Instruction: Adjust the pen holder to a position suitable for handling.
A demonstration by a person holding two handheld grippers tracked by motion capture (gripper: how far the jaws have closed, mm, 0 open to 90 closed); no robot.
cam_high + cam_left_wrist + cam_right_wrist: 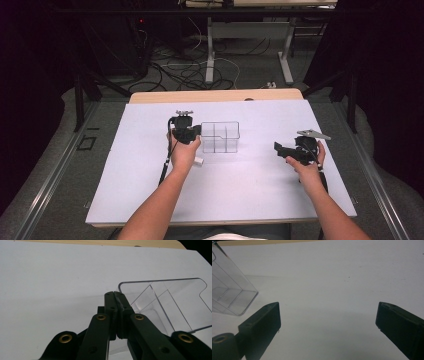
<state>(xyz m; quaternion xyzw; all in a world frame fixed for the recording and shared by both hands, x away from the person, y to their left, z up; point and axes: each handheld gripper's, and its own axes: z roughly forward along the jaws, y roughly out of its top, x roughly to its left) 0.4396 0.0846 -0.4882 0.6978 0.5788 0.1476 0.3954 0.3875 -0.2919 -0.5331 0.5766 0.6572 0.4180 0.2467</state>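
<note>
White table (150,190) amid cables (185,75); left gripper (115,296) jaws pinch clear box (175,305) wall, right gripper (328,320) wide.

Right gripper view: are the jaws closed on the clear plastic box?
No, the right gripper has its jaws wide apart over bare table, and the clear box sits off to one side.

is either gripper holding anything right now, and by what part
The left gripper is shut on the clear divided box, pinching the rim of its near side wall. The right gripper is open over the white table, holding nothing.
</note>
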